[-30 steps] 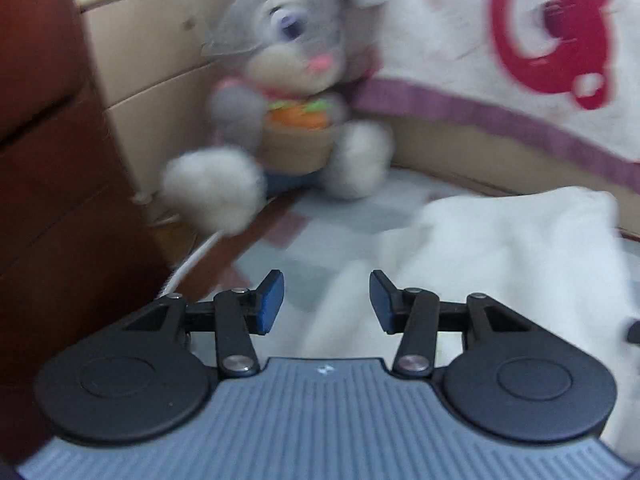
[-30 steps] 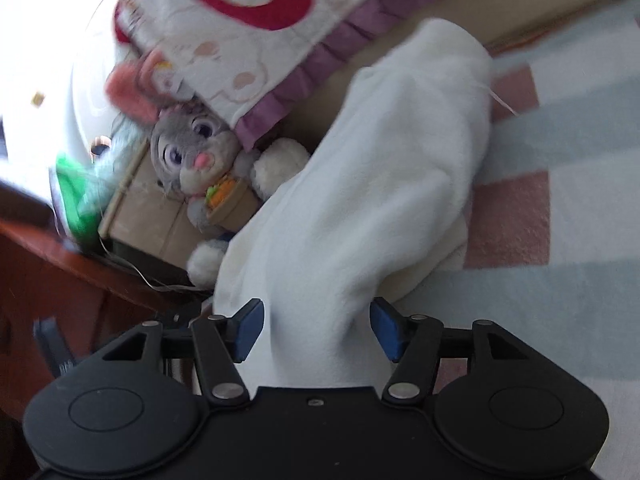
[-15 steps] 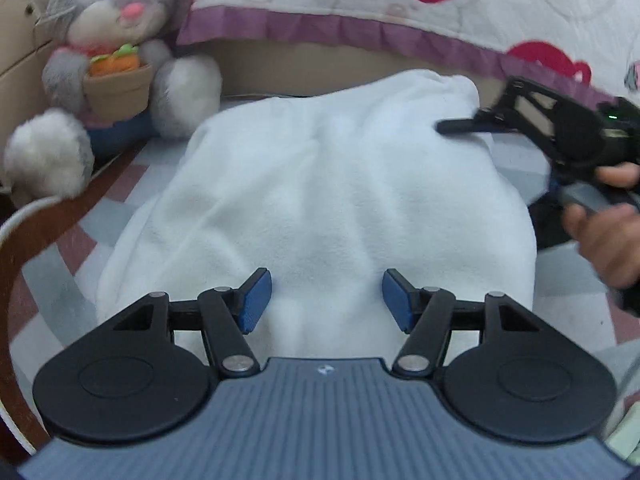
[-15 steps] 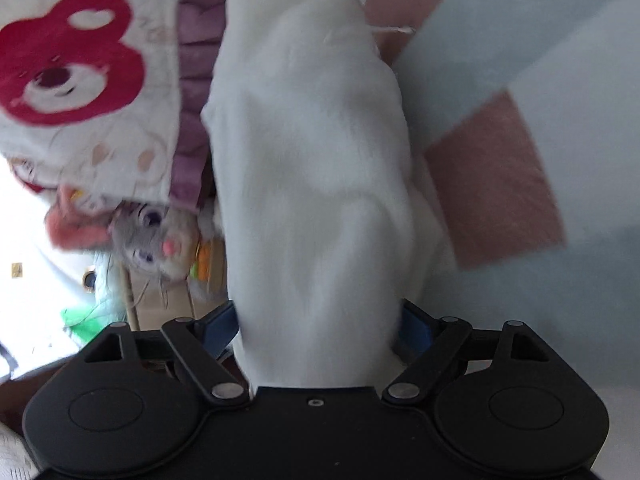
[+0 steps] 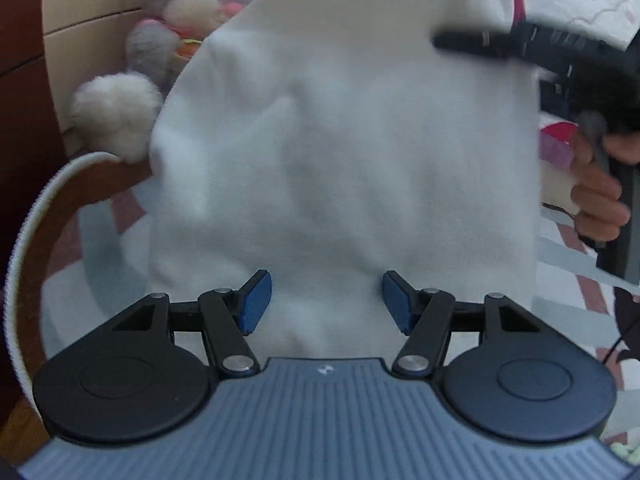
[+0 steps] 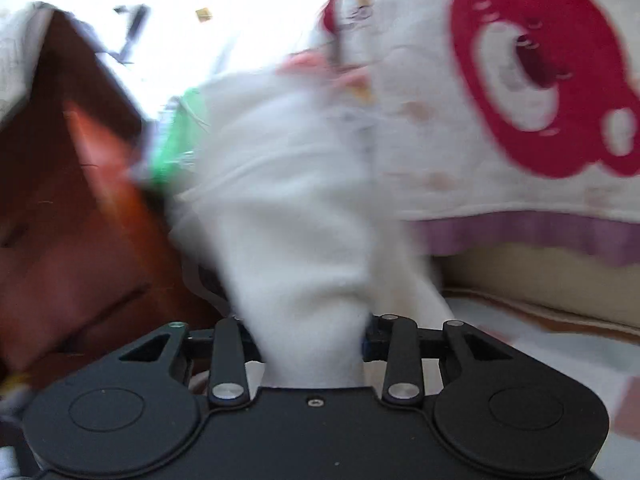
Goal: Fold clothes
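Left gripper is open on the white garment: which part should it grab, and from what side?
Probably the garment's free left edge, level with where the right gripper pinches it. The cloth hangs lifted and spread in front of the open left gripper, so slide left and close over that edge rather than bunching the flat middle.

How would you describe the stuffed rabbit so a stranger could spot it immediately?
Find the big white garment filling the left wrist view. Just behind its upper left edge, against the pale cabinet, sits the stuffed rabbit. It alone is grey and furry, with a fluffy white foot.
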Demonstrator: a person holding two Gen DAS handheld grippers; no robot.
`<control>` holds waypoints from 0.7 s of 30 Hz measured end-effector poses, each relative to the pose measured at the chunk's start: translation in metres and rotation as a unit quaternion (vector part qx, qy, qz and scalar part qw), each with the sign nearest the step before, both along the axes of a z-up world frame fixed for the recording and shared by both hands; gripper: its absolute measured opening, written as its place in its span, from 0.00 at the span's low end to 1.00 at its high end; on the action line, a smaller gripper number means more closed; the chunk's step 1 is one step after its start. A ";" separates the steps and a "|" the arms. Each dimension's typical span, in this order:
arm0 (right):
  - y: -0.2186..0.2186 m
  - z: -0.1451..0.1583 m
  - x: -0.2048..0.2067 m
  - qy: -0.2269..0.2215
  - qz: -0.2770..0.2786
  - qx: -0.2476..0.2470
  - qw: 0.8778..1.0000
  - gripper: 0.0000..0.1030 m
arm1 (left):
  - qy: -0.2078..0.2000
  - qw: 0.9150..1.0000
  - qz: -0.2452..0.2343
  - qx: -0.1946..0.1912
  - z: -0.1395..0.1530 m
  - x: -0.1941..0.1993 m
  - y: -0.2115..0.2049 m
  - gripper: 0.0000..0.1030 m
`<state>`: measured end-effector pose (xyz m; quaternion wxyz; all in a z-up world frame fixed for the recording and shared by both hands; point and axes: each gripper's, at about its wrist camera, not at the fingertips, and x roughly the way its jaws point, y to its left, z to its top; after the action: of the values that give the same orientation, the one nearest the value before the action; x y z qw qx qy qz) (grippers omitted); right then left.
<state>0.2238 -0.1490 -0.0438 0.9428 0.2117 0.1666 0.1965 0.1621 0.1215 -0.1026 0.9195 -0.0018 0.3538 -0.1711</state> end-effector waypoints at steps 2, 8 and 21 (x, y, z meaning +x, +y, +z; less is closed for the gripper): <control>-0.018 -0.027 0.012 0.064 -0.083 -0.024 0.994 0.41 | -0.002 1.000 0.010 0.016 0.000 0.005 -0.001 0.59; -0.110 -0.105 -0.009 0.229 -0.196 0.137 0.944 0.50 | -0.008 0.997 0.039 0.062 -0.001 0.021 -0.006 0.61; -0.054 -0.133 -0.086 0.247 0.010 0.197 0.949 0.78 | 0.149 0.964 0.186 -0.115 -0.005 -0.001 0.064 0.64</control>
<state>0.1374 -0.2035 -0.1767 0.8097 0.4330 0.3546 0.1763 0.1607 0.1859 -0.1079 0.8658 -0.1992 0.4577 -0.0343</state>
